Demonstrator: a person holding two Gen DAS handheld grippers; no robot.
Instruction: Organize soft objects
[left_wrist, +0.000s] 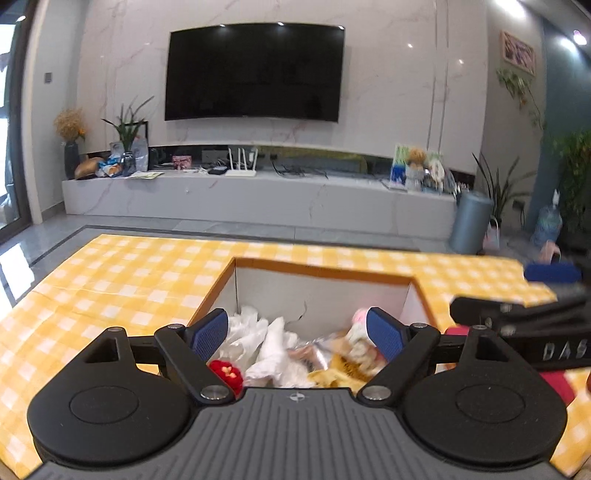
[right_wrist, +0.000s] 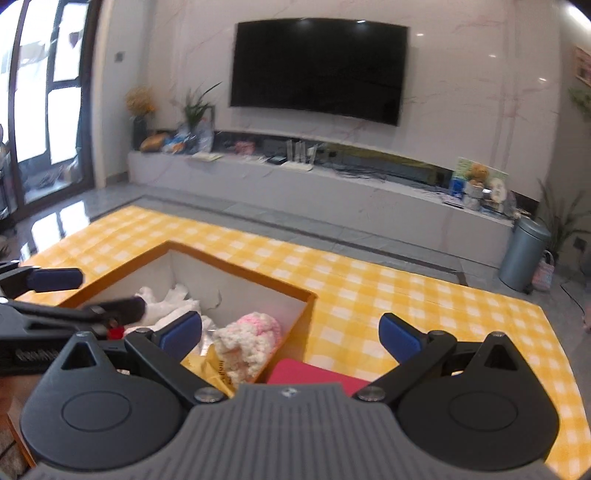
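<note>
An orange-rimmed cardboard box (left_wrist: 325, 266) with white inner walls stands on the yellow checked cloth (left_wrist: 122, 273). Inside lie white crumpled fabric (left_wrist: 271, 347), a red plush piece (left_wrist: 226, 373), a yellow item (left_wrist: 334, 376) and a pink-and-cream knitted toy (left_wrist: 360, 334). My left gripper (left_wrist: 297, 332) is open and empty above the box's near side. My right gripper (right_wrist: 291, 338) is open and empty, over the box's right corner (right_wrist: 308, 299) and a red flat object (right_wrist: 314, 374). The knitted toy (right_wrist: 251, 338) and white fabric (right_wrist: 166, 306) show there too. The left gripper's fingers (right_wrist: 55, 278) reach in from the left.
The right gripper's fingers (left_wrist: 550, 273) show at the right edge of the left view. The cloth (right_wrist: 406, 295) covers a low surface. Beyond are grey floor, a TV console (left_wrist: 258, 195), a wall TV (left_wrist: 255, 72), a grey bin (right_wrist: 524, 254) and plants.
</note>
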